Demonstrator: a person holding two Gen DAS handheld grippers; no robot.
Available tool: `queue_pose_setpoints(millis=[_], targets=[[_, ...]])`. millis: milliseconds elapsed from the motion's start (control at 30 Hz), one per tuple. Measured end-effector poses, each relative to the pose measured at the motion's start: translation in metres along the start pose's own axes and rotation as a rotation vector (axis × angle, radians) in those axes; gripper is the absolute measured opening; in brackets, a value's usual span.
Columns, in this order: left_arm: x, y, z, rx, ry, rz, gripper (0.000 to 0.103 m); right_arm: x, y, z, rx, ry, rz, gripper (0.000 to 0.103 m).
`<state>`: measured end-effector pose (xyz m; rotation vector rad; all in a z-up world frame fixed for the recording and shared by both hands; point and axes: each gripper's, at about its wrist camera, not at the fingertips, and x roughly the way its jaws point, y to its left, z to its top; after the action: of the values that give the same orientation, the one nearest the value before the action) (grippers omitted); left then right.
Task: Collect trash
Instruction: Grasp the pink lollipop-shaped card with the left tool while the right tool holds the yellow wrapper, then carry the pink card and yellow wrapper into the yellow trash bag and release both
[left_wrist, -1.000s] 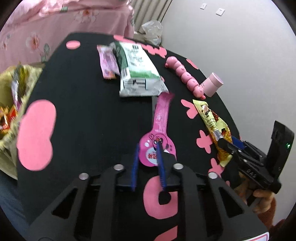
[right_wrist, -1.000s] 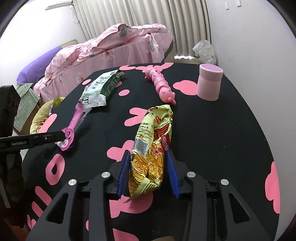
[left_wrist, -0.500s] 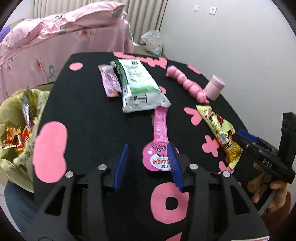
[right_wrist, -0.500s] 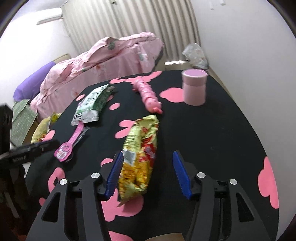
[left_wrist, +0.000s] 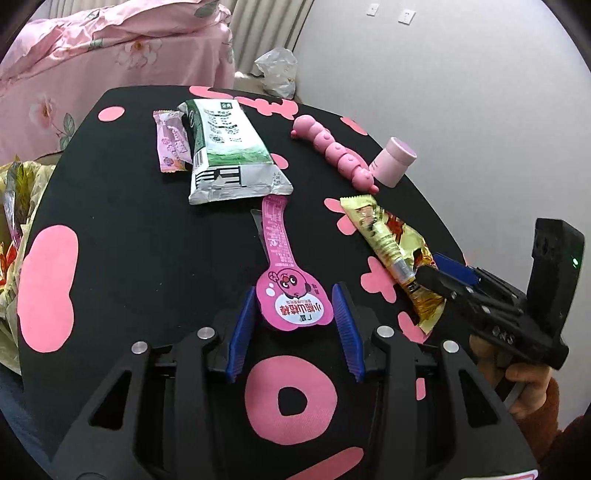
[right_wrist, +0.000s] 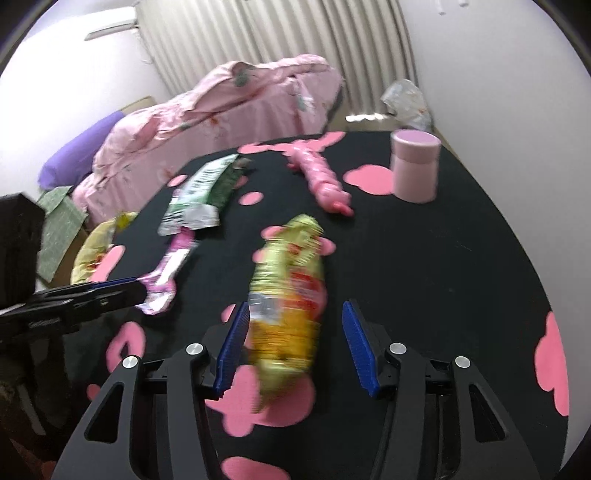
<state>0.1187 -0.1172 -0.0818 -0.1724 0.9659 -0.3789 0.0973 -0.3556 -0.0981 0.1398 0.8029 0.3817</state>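
From my left camera, my left gripper has its blue fingers partway apart and they have just been closing a bit. The round end of the pink wrapper lies between them on the black table, close to both pads.

From my right camera, my right gripper stands wide and has just been closing a little. The yellow snack bag lies between the fingers. It is blurry, so maybe the left pad brushes it.

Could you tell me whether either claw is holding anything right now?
Nothing is held: left claw straddles the pink wrapper, right claw the yellow wrapper.
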Motion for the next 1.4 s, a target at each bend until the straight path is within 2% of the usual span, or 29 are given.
queue_pose_setpoints(millis=[33,100,167,200,267,500,700,867,1067,1233,1400], targets=[[0.003,0.001,0.000,-0.005,0.008,0.006,0.035,0.001,0.003,0.000,-0.013,0.007,0.003,0.049],[0.010,0.000,0.000,0.001,0.031,0.028,0.022,0.005,0.009,-0.002,-0.041,0.025,-0.008,0.049],[0.011,-0.002,0.000,0.018,0.022,0.042,0.018,0.009,0.012,-0.004,-0.057,0.035,-0.036,0.042],[0.009,-0.003,0.001,0.024,0.016,0.042,0.016,0.010,0.014,-0.004,-0.065,0.039,-0.045,0.034],[0.004,-0.004,0.001,0.041,-0.004,0.048,0.015,0.008,0.017,-0.004,-0.078,0.033,-0.063,0.030],[-0.015,0.002,-0.002,0.022,-0.057,0.037,0.013,-0.010,0.029,0.001,-0.126,-0.018,-0.072,0.027],[-0.049,0.006,0.000,0.029,-0.155,0.050,0.013,-0.024,0.044,0.010,-0.157,-0.057,-0.077,0.028],[-0.078,0.010,0.002,0.074,-0.246,0.130,0.013,-0.032,0.056,0.016,-0.173,-0.075,-0.065,0.027],[-0.111,0.032,0.007,0.055,-0.333,0.189,0.013,-0.043,0.084,0.035,-0.235,-0.128,-0.058,0.027],[-0.140,0.069,0.013,-0.002,-0.399,0.243,0.013,-0.045,0.118,0.063,-0.298,-0.152,-0.006,0.027],[-0.170,0.118,0.015,-0.092,-0.454,0.320,0.013,-0.033,0.168,0.091,-0.392,-0.168,0.056,0.027]])
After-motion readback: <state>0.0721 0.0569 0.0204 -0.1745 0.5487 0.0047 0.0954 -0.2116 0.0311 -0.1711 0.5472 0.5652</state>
